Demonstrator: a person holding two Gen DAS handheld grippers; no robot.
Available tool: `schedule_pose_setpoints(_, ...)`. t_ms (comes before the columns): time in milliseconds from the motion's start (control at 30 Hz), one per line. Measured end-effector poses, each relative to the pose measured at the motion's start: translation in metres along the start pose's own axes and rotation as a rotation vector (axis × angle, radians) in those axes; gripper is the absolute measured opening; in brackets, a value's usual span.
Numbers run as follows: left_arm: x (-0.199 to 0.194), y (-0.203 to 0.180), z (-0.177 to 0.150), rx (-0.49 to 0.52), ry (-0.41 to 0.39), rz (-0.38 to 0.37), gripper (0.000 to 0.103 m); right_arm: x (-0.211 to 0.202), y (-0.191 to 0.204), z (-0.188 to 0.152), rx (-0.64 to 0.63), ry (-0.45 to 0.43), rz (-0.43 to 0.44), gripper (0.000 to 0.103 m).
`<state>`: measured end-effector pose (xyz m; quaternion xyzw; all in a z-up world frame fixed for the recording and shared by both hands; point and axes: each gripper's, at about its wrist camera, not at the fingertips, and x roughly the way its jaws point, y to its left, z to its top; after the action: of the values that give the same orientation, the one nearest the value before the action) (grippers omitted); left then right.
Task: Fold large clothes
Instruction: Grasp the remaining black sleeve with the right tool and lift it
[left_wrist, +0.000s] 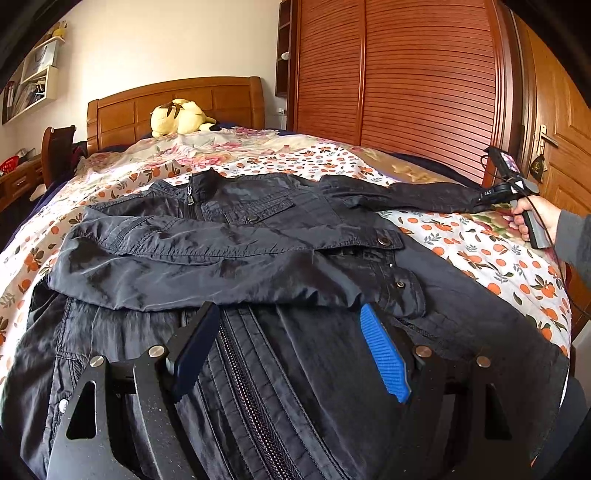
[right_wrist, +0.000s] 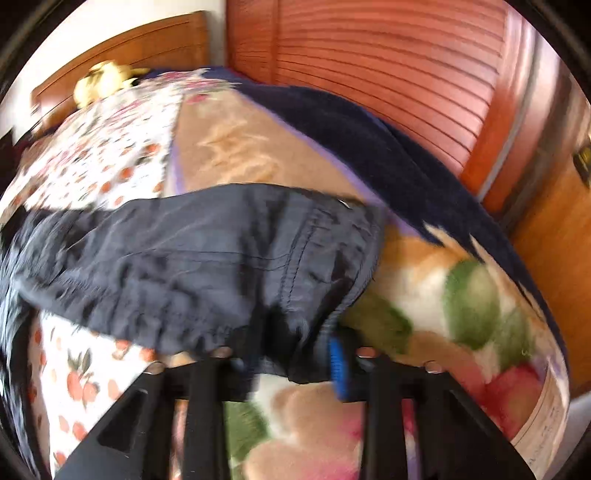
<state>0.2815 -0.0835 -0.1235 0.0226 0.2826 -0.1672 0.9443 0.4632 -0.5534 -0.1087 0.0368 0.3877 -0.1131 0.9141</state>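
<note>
A black zip jacket (left_wrist: 258, 251) lies face up on the bed, its left sleeve folded across the chest. My left gripper (left_wrist: 288, 314) hovers open over the lower front beside the zipper (left_wrist: 251, 387), with its blue pad (left_wrist: 384, 354) clear of the cloth. The other sleeve (left_wrist: 413, 195) stretches out to the right, where a hand (left_wrist: 535, 214) holds my right gripper (left_wrist: 495, 194) at its end. In the blurred right wrist view, the sleeve cuff (right_wrist: 229, 258) is bunched between the pads of my right gripper (right_wrist: 291, 365), which is shut on it.
The bed has a sheet with orange fruit print (left_wrist: 480, 251) and a fleece blanket (right_wrist: 461, 295) at its right edge. A yellow plush toy (left_wrist: 181, 116) sits by the wooden headboard (left_wrist: 177, 99). A slatted wardrobe (left_wrist: 406, 74) and a door (left_wrist: 561, 129) stand to the right.
</note>
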Motion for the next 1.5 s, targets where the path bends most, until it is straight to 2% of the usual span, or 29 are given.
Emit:
schedule_pose_setpoints(167, -0.003, 0.003, 0.001, -0.015, -0.008, -0.009, 0.079, -0.06, 0.035, 0.007, -0.101, -0.105, 0.007, 0.011)
schedule_pose_setpoints(300, -0.017, 0.009, 0.006, -0.029, -0.032, -0.021, 0.079, -0.12, 0.078, 0.018, -0.185, -0.19, 0.021, 0.01)
schedule_pose_setpoints(467, -0.039, 0.016, 0.009, -0.002, -0.055, 0.017, 0.079, -0.182, 0.141, 0.021, -0.303, -0.294, 0.038, 0.01)
schedule_pose_setpoints(700, -0.075, 0.047, 0.006, -0.042, -0.081, 0.045, 0.079, -0.252, 0.228, 0.016, -0.411, -0.422, 0.11, 0.009)
schedule_pose_setpoints(933, -0.102, 0.075, -0.004, -0.07, -0.093, 0.085, 0.079, -0.308, 0.31, -0.005, -0.518, -0.517, 0.24, 0.008)
schedule_pose_setpoints(1133, -0.116, 0.098, -0.009, -0.096, -0.102, 0.123, 0.079, -0.34, 0.358, -0.039, -0.622, -0.542, 0.372, 0.008)
schedule_pose_setpoints(1233, -0.12, 0.107, -0.011, -0.105, -0.105, 0.141, 0.079, -0.339, 0.367, -0.053, -0.645, -0.511, 0.432, 0.008)
schedule_pose_setpoints(1500, -0.121, 0.116, -0.018, -0.117, -0.093, 0.156, 0.079, -0.319, 0.374, -0.076, -0.684, -0.423, 0.503, 0.005)
